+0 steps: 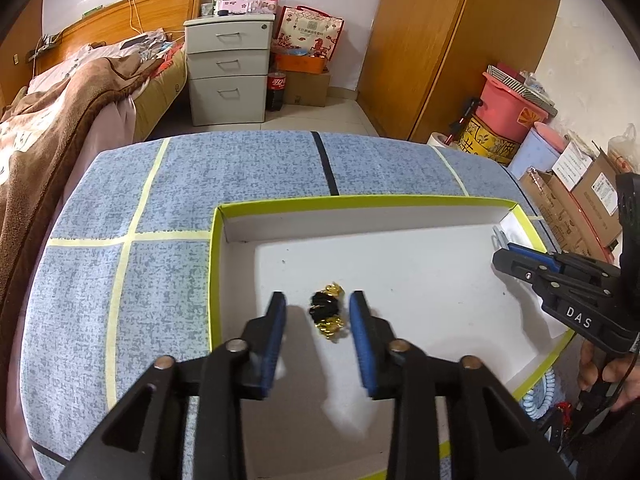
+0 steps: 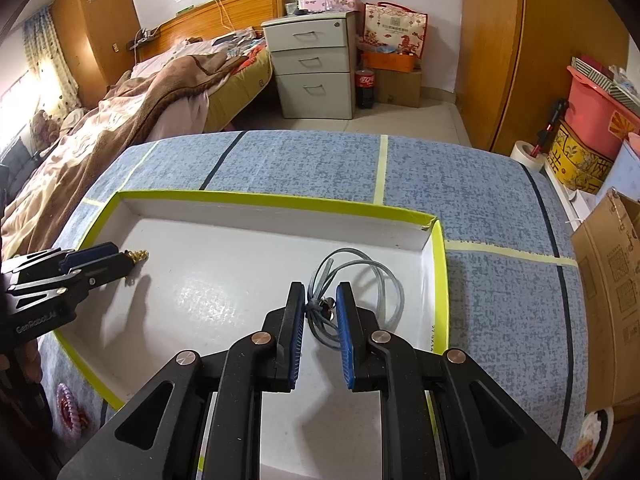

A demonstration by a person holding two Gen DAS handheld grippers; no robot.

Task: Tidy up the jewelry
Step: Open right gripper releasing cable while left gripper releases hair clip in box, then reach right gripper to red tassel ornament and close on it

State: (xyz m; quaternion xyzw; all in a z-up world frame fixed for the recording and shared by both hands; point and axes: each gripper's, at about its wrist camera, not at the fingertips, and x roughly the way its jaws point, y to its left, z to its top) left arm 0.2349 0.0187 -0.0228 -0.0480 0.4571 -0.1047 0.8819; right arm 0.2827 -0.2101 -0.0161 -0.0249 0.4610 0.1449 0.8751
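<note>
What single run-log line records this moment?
left gripper: open around black-and-gold beaded bracelet | right gripper: open around grey cord necklace | both inside white green-rimmed tray

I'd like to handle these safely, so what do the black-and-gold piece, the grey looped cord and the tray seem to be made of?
The black-and-gold piece: shiny gold parts, probably metal or plated plastic, on dull black beads or cord; too blurred to tell which. The grey cord: smooth and springy-looking, likely coated wire or plastic, with a small silvery clasp. The tray: matte white cardboard with folded walls and yellow-green edging, by the look of it.
</note>
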